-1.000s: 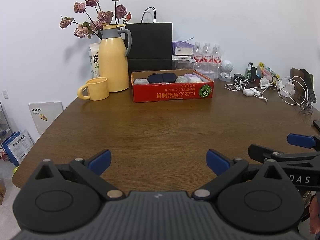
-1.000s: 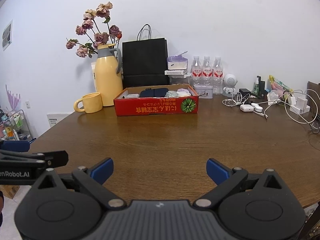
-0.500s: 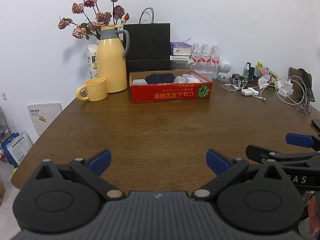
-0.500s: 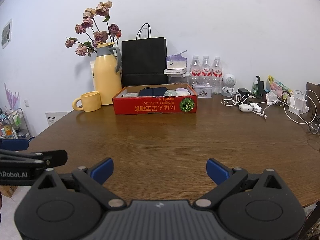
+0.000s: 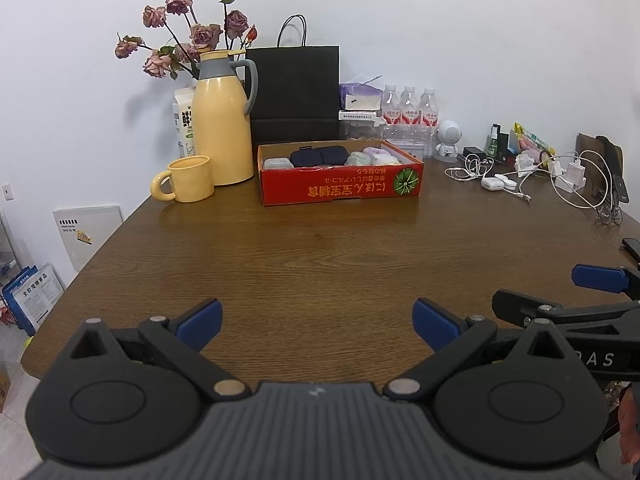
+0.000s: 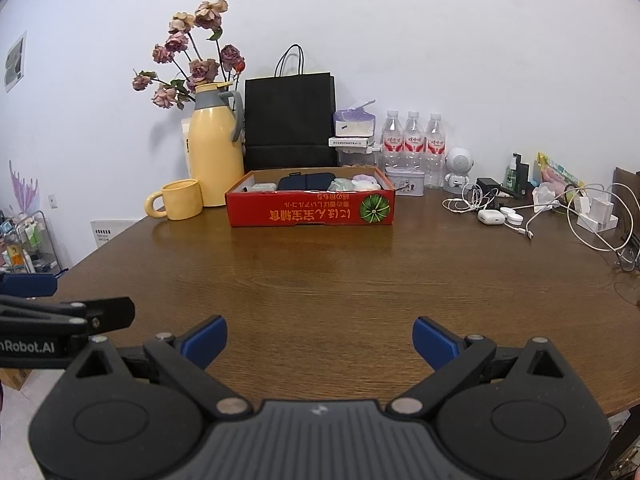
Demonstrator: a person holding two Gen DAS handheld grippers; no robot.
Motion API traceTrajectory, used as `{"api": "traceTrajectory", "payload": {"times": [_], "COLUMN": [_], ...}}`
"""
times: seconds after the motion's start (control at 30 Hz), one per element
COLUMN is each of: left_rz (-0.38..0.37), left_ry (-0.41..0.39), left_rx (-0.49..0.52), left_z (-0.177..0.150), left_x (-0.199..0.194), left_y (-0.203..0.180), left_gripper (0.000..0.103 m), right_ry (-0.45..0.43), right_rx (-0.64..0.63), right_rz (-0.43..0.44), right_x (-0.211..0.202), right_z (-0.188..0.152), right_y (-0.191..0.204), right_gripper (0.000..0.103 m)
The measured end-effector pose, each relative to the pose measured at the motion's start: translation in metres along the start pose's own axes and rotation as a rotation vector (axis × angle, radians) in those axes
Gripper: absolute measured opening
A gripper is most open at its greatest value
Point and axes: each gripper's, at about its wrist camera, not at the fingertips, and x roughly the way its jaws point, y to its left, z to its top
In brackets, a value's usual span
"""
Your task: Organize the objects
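Both grippers level over the near table (image 5: 320,248) edge, side by side. Left gripper (image 5: 318,322) fingers spread, empty; right gripper (image 6: 319,338) likewise. Red box (image 5: 342,182) far across the table beside the yellow jug (image 5: 222,128). Only the right view shows the metal tin (image 6: 405,182) behind the box.

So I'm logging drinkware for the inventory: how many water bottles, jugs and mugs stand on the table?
Water bottles: 3
Yellow jug: 1
Yellow mug: 1
Total: 5
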Motion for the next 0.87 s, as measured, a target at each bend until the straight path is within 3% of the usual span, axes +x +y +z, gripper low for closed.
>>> {"api": "traceTrajectory", "payload": {"times": [0.53,0.87], "left_rz": [0.021,0.023], "left_ry": [0.012,0.001], "left_rx": [-0.013,0.007], "left_z": [0.0,-0.003], "left_x": [0.004,0.007], "left_y": [0.005,0.005], "left_gripper": [0.103,0.103], "right_ry": [0.023,0.025], "right_rx": [-0.051,-0.048], "right_rz": [-0.039,-0.014], "right_x": [0.0,0.002], "right_z": [0.004,0.003], "right_y": [-0.011,-0.019], "right_gripper": [0.1,0.1]}}
